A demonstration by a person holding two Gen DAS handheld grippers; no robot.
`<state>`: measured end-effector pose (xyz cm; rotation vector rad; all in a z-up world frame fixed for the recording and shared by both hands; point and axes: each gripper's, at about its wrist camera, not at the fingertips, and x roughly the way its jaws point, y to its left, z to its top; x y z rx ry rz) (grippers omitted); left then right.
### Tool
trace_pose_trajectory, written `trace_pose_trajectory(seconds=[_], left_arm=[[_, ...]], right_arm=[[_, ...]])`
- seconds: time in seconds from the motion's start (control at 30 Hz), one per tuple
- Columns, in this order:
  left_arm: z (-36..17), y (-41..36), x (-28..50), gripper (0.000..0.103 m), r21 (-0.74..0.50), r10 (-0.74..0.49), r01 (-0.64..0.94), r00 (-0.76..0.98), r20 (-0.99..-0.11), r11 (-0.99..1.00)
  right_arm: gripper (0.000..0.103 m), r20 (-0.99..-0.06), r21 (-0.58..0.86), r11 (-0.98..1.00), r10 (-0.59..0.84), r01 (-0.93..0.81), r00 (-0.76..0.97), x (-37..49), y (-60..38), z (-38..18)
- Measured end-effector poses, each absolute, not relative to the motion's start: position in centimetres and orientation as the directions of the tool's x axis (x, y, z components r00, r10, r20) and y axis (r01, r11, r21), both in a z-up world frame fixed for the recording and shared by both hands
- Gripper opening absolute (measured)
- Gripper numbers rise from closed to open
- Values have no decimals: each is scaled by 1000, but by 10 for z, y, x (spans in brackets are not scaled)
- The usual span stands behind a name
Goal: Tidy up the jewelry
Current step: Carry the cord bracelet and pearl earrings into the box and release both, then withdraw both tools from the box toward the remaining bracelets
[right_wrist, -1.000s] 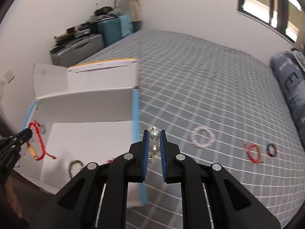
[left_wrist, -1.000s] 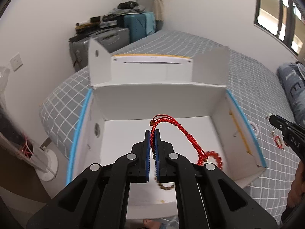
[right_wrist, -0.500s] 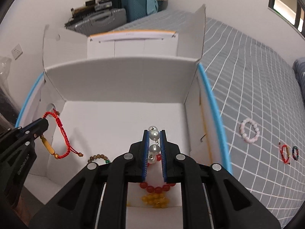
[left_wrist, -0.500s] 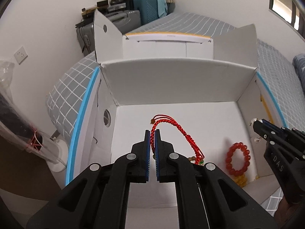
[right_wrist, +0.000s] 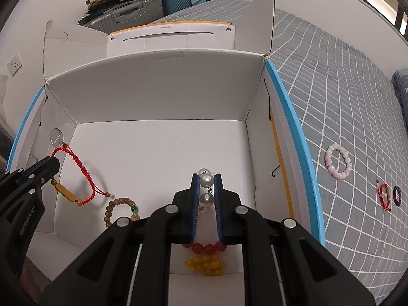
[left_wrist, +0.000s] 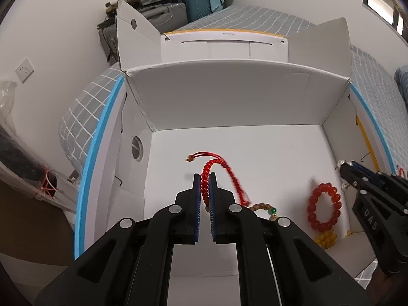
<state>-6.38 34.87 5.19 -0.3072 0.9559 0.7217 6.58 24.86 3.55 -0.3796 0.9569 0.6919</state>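
Left wrist: left hand-held gripper angled down into box, seemingly clamped on red bracelet; right on pearls.

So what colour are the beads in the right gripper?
White pearl beads, clearest in the right wrist view.

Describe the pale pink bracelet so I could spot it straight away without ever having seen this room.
Start at the big white cardboard box with blue edges, sitting on the grey checked bedspread. Look just outside its right wall: three bracelets lie on the cover there. The pale pink bead bracelet is the one nearest the box, a round ring of milky beads, larger and lighter than the thin red cord bracelet and small dark bead bracelet beyond.
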Motion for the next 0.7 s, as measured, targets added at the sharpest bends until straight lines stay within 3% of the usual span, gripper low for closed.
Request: trace_pose_trajectory(seconds=[0.1, 0.17, 0.23, 0.43, 0.7], left_arm=[[54, 347, -65, 14, 70, 431, -687, 370, -823, 724], [55, 347, -66, 29, 63, 430, -690, 373, -822, 721], [57, 348, -69, 37, 55, 431, -696, 379, -819, 716], [68, 349, -79, 64, 33, 455, -719, 403, -794, 694], [76, 345, -84, 81, 36, 477, -721, 419, -773, 692]], right_arm=[[11, -841, -20, 724, 360, -690, 403, 63, 250, 35], [21, -841, -16, 726, 363, -688, 402, 62, 248, 35], [42, -833, -8, 731, 372, -682, 409, 61, 245, 38], [73, -809, -7, 733, 395, -680, 434, 58, 240, 54], [93, -760, -16, 720, 442, -694, 476, 45, 228, 75]])
